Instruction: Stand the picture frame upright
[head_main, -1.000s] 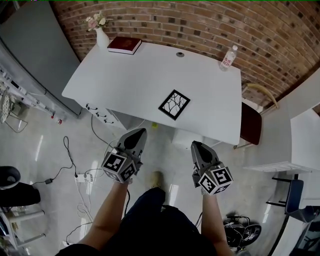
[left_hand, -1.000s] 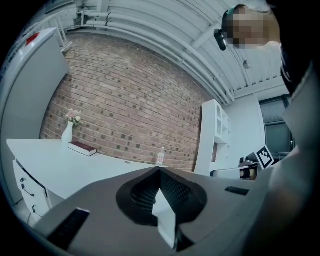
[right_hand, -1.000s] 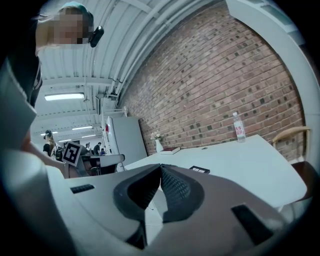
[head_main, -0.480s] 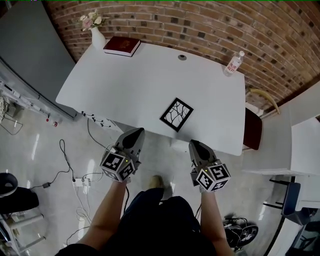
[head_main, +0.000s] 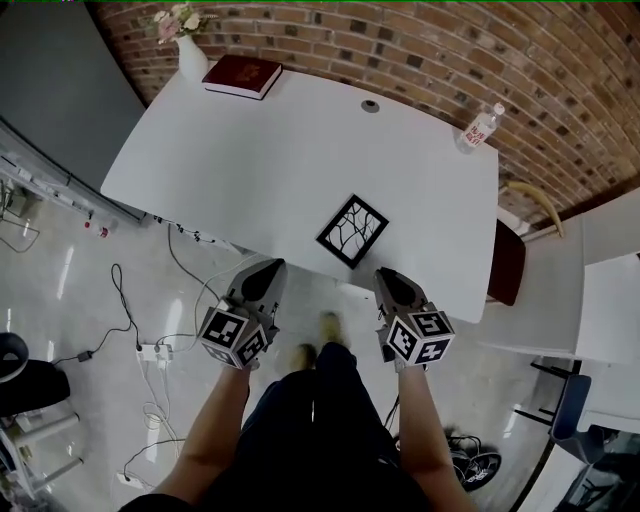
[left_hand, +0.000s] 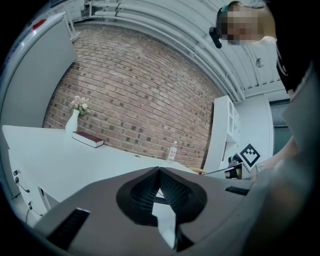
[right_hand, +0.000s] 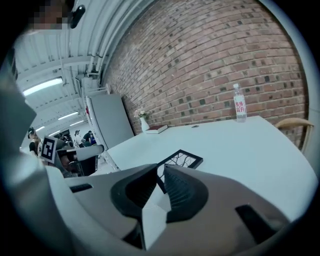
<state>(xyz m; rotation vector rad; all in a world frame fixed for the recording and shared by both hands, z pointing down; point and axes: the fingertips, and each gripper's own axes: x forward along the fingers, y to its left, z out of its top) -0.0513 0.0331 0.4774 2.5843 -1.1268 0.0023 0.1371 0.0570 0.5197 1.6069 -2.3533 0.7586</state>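
In the right gripper view I am aiming my right gripper (right_hand: 161, 171), jaws just opening and empty, at the flat picture frame (right_hand: 181, 159)'s near edge, my left gripper (left_hand: 159, 171) jaws pressed together.

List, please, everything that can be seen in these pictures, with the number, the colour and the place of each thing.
table: one, white, against the brick wall
picture frame: one, black, flat on the table near its front edge
book: one, dark red, table's back left corner
vase: one, white, pink flowers, beside the book
bottle: one, clear, table's back right corner
chair: one, dark seat, right of the table
power strip: one, white, floor at left
left gripper: grey, before the table, shut, empty
right gripper: grey, nearest the frame, jaws just opening, nothing between them
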